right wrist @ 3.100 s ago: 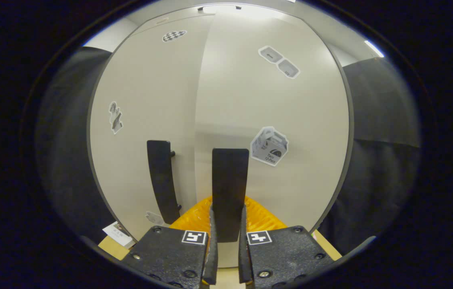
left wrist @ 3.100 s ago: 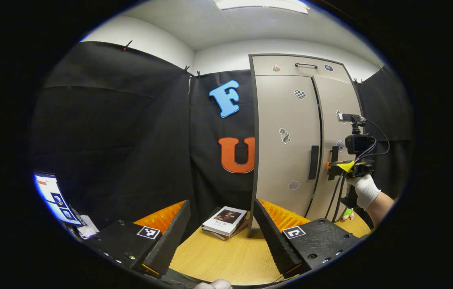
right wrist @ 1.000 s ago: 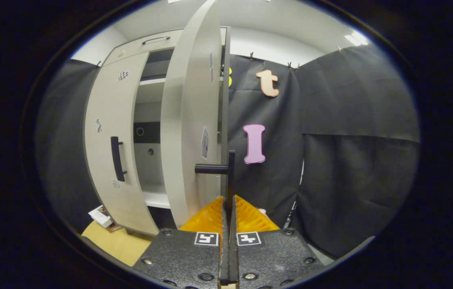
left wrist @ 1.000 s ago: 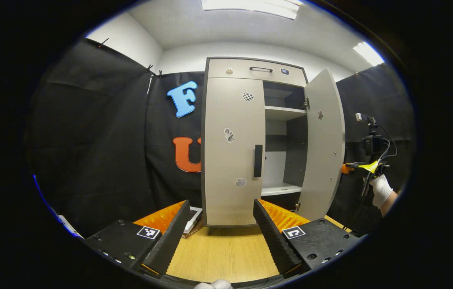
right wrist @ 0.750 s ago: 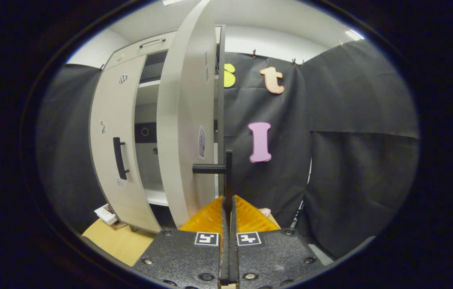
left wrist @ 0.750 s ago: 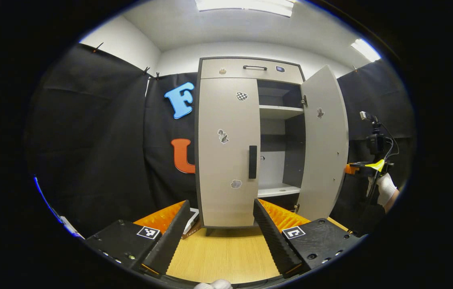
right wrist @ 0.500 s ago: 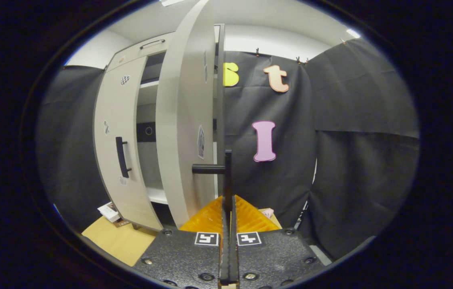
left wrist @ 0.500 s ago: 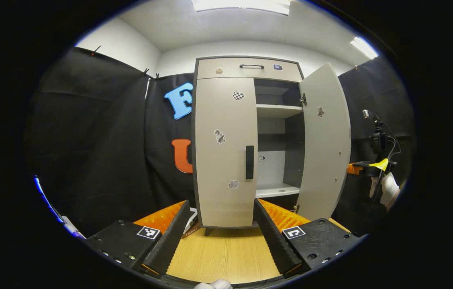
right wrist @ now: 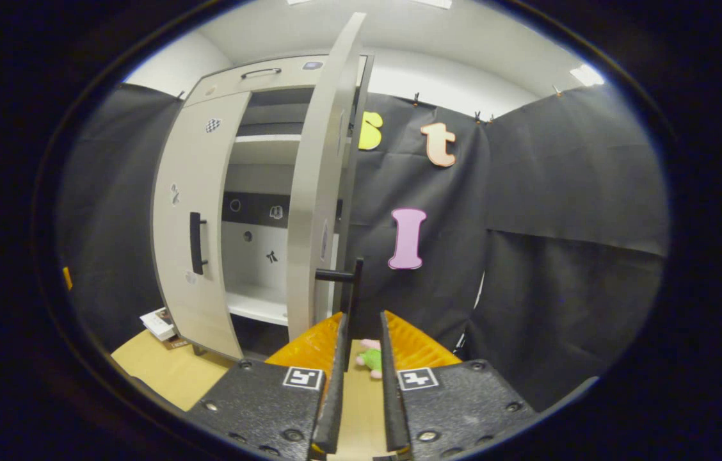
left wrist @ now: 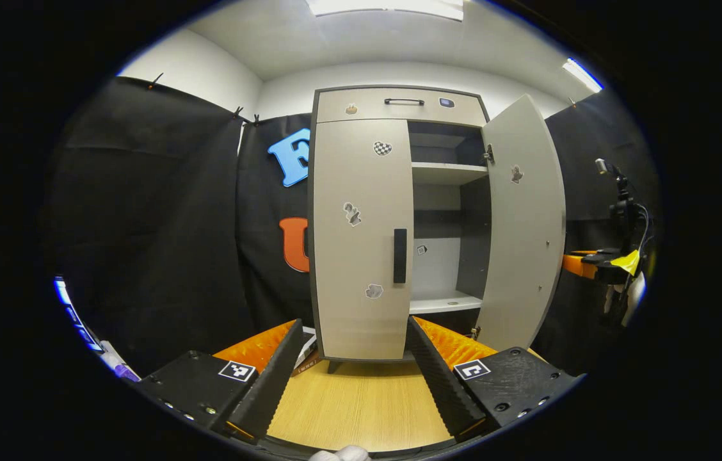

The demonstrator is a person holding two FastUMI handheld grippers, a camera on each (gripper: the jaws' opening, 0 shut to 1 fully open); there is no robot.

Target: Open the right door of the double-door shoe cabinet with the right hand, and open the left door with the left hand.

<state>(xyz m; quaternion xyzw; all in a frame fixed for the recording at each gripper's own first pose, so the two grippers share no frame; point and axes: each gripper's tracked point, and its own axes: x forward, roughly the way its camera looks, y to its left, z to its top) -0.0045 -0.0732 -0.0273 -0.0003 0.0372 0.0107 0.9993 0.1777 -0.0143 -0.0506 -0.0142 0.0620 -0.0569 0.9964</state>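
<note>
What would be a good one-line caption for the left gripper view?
Open left gripper faces a shoe cabinet: right door swung open, left door shut.

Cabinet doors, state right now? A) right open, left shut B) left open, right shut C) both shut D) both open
A: the right door is swung wide with the shelves exposed, while the left door sits flush with its handle ungripped.
</note>
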